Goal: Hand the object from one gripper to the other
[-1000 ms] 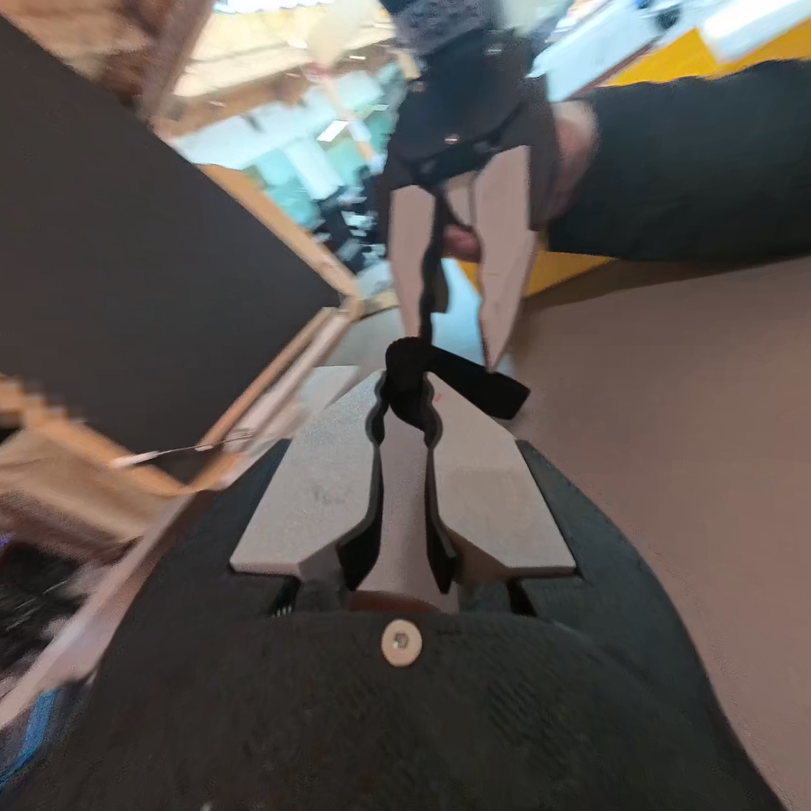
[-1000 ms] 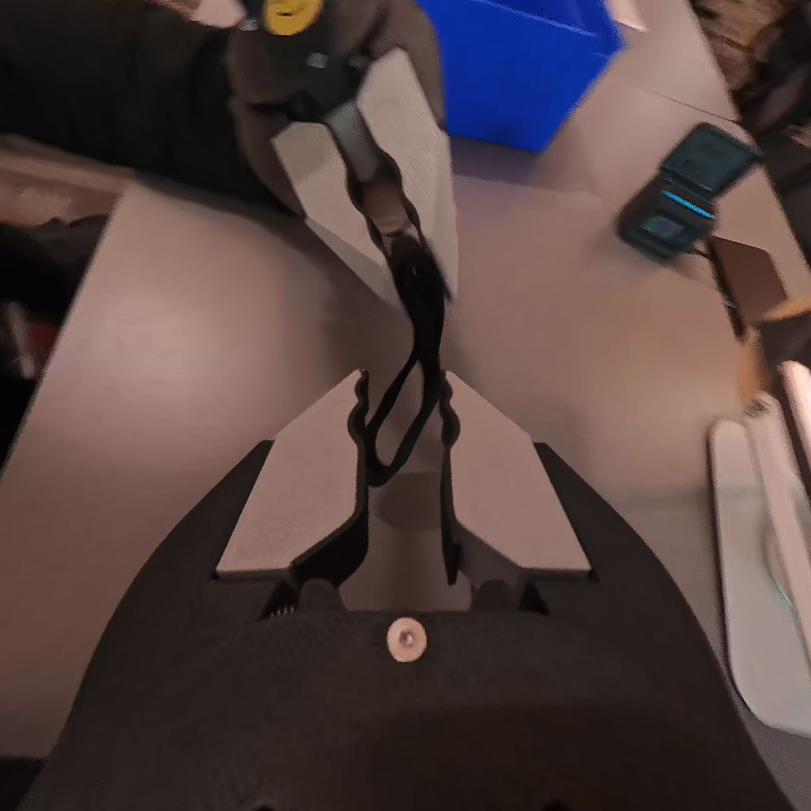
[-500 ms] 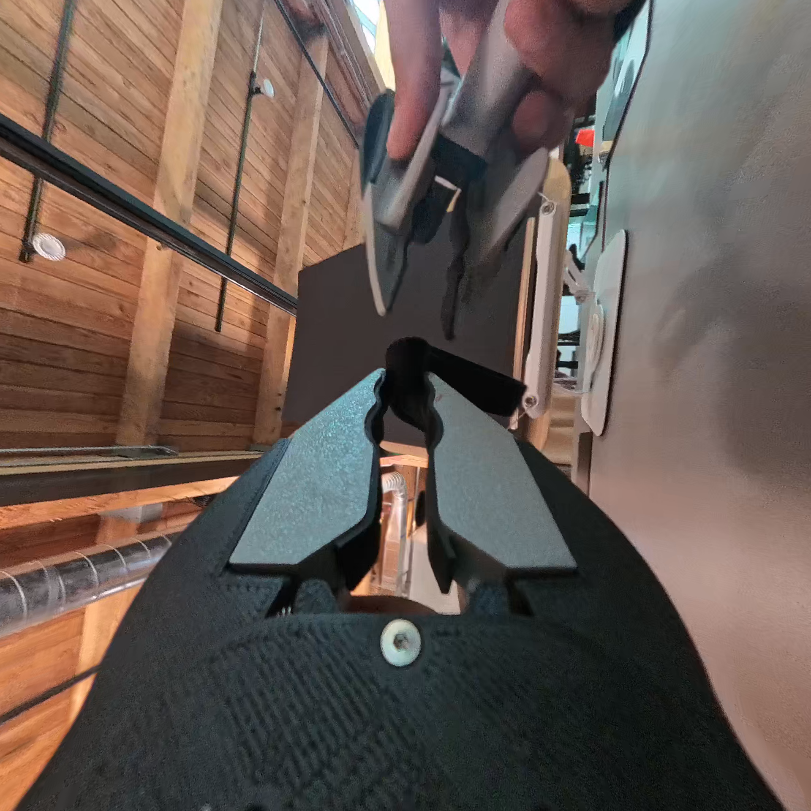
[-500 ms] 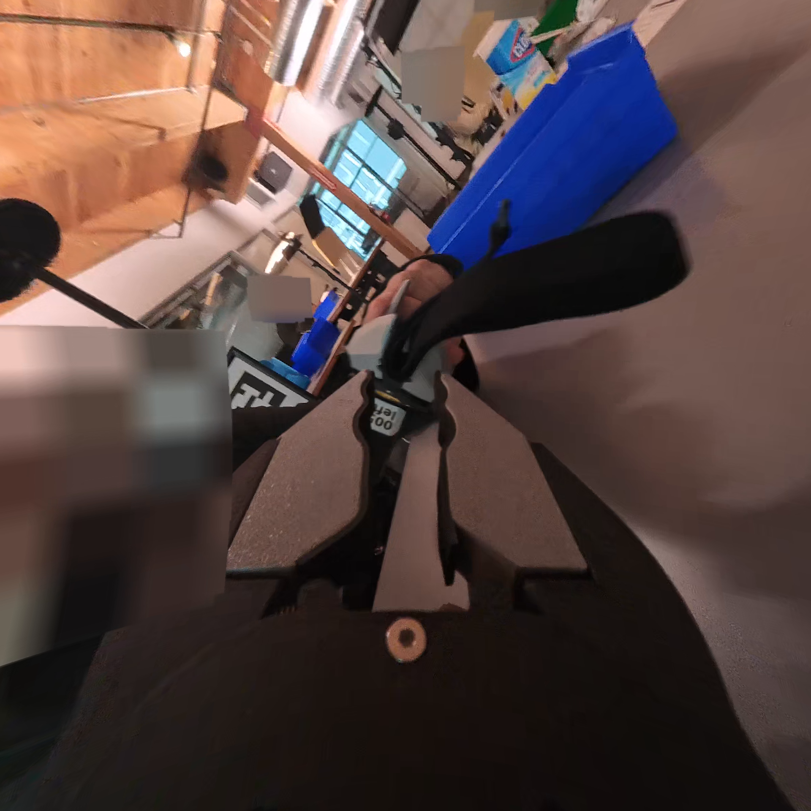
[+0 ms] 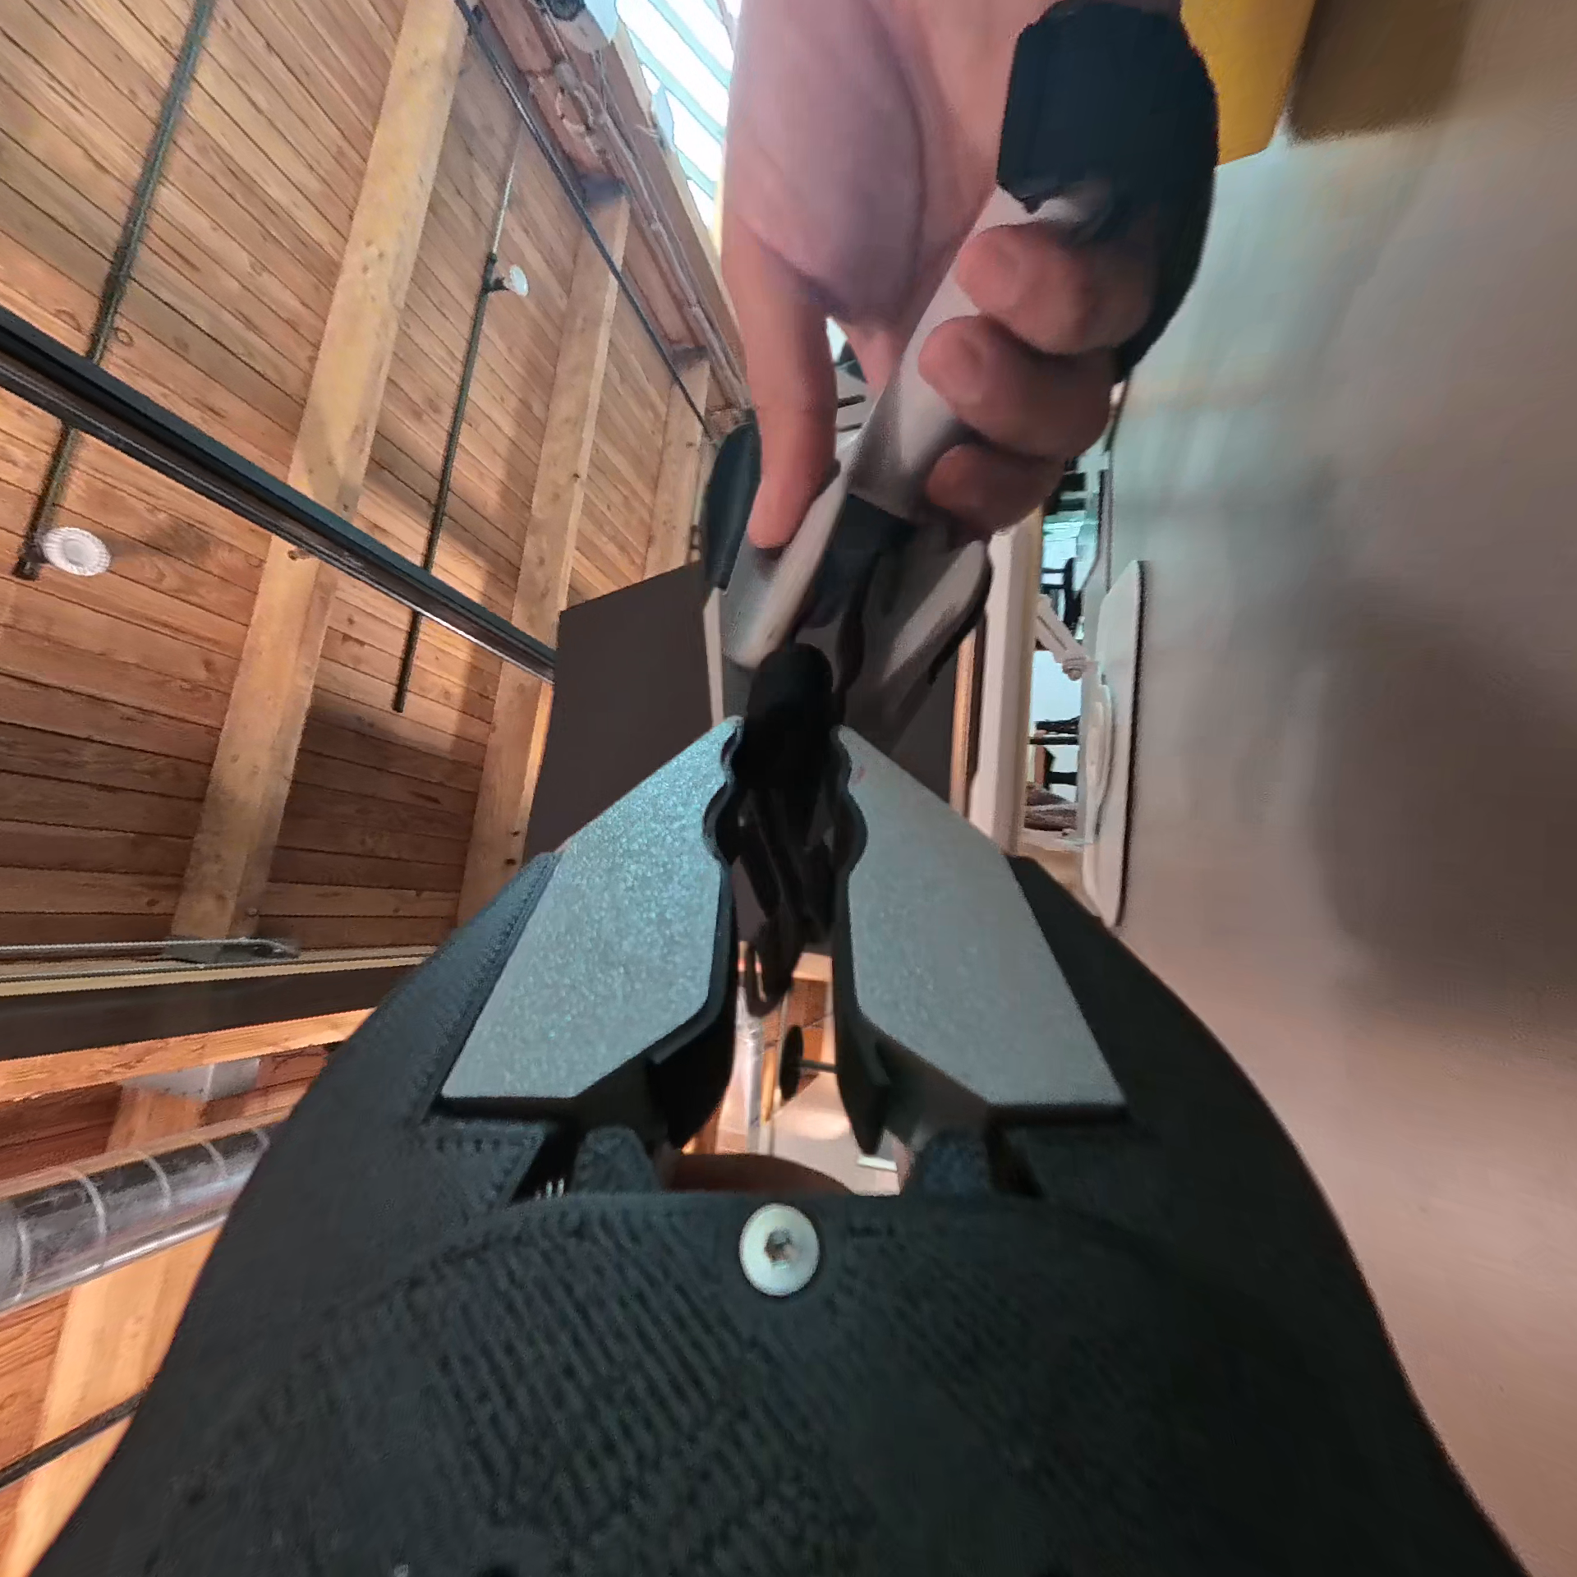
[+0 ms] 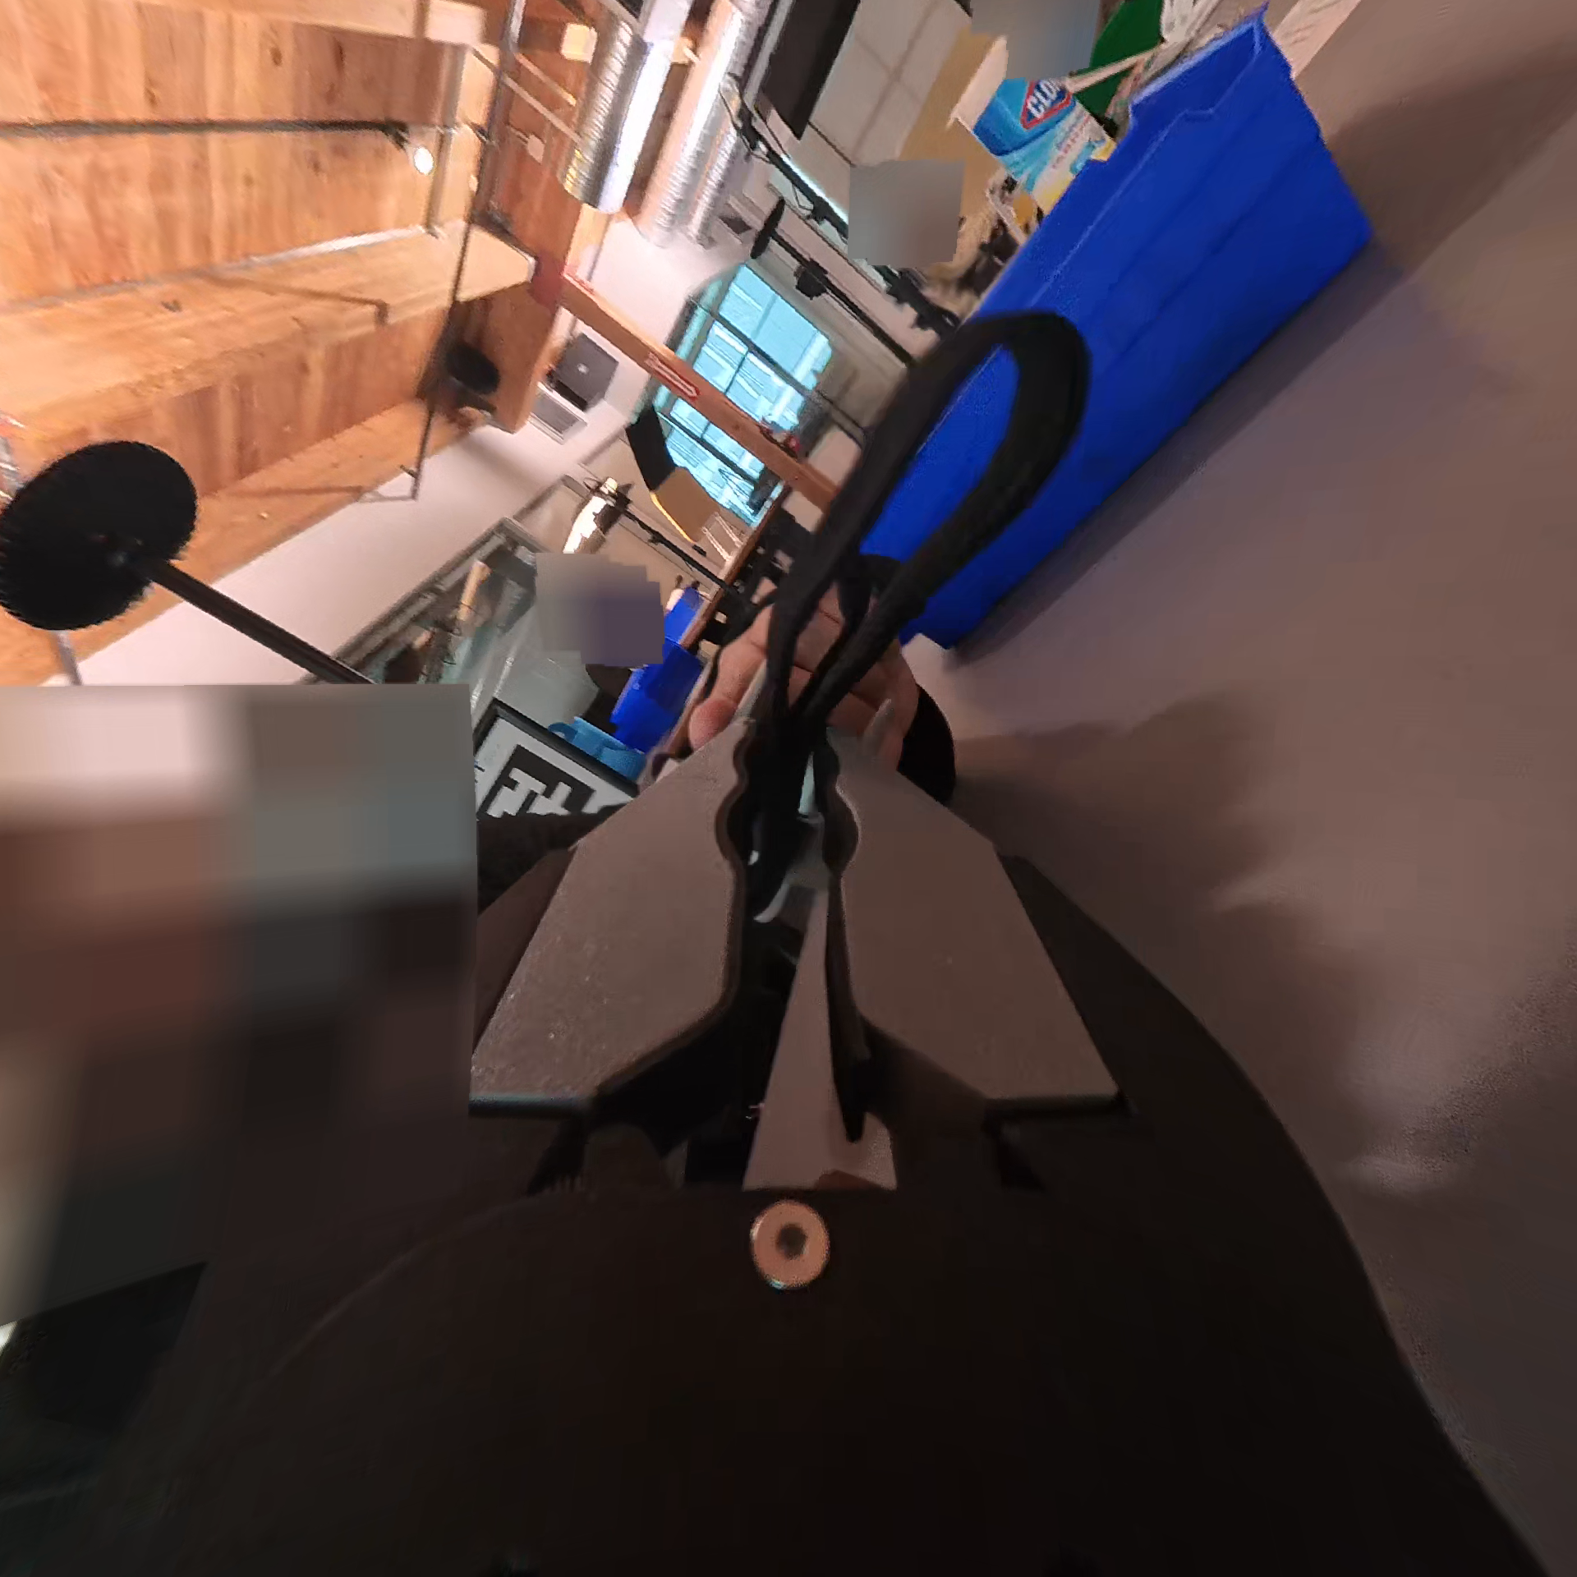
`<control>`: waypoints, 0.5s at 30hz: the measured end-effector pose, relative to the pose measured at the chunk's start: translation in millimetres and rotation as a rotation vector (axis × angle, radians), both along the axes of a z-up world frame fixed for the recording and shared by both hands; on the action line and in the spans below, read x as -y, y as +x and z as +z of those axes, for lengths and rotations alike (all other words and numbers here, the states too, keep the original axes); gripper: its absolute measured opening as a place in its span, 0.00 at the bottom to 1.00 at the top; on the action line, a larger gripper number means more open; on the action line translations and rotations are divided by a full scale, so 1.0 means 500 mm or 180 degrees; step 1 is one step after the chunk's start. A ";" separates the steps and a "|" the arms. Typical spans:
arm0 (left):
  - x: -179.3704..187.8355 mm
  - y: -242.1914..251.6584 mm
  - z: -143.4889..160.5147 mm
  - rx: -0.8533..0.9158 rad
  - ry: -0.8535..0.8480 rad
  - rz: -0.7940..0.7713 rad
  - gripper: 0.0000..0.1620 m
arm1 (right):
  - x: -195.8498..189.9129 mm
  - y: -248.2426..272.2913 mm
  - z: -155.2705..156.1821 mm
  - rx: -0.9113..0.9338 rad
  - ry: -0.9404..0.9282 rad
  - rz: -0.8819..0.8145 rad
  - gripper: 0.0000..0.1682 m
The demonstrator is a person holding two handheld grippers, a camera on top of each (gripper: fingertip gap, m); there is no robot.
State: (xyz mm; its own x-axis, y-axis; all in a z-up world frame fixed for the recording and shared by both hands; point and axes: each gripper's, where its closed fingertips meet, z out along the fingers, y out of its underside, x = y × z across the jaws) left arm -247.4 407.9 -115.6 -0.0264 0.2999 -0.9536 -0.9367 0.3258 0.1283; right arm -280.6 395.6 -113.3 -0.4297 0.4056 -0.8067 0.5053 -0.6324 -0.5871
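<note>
The object is a black looped strap [image 5: 787, 683]. In the left wrist view my left gripper [image 5: 787, 759] is shut on it at the fingertips, and loose strands run back between the jaws. The right gripper [image 5: 840, 631], held by a bare hand [image 5: 853, 213], meets it tip to tip from above. In the right wrist view my right gripper [image 6: 789, 789] has narrow jaws shut on the strap's strands, and the strap's loop [image 6: 1024, 384] arcs up and right beyond the tips. A grey finger of the left gripper [image 6: 802, 1050] shows between the right jaws.
Both grippers are rolled sideways above a grey-brown table [image 5: 1365, 768]. A blue bin [image 6: 1152, 299] stands on the table beyond the right gripper. A white flat device [image 5: 1118, 734] lies on the table. A wooden wall [image 5: 256, 427] fills the left of both views.
The right gripper has come onto the left gripper's tips and narrowed its jaws around the strap. Strands now lie inside the left jaws. One second ago both grippers faced down at the table.
</note>
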 end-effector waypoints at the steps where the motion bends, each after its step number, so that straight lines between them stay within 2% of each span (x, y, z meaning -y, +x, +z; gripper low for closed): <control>1: -0.003 -0.002 -0.006 0.0028 -0.0070 0.0008 0.09 | -0.002 -0.002 -0.005 0.0034 0.0092 -0.0039 0.03; 4: -0.017 -0.015 -0.021 0.0289 -0.0331 0.0022 0.12 | -0.033 -0.009 -0.010 0.0076 0.0494 -0.0409 0.02; 8: -0.026 -0.038 -0.021 0.0974 -0.0700 -0.0064 0.18 | -0.100 -0.002 0.006 0.0086 0.1369 -0.1185 0.01; 12: -0.042 -0.091 -0.002 0.1590 -0.0809 0.0078 0.20 | -0.150 0.029 0.064 -0.0027 0.2095 -0.1936 0.01; 15: -0.057 -0.139 0.005 0.2184 -0.0933 0.0196 0.18 | -0.179 0.073 0.114 0.0011 0.2718 -0.2592 0.01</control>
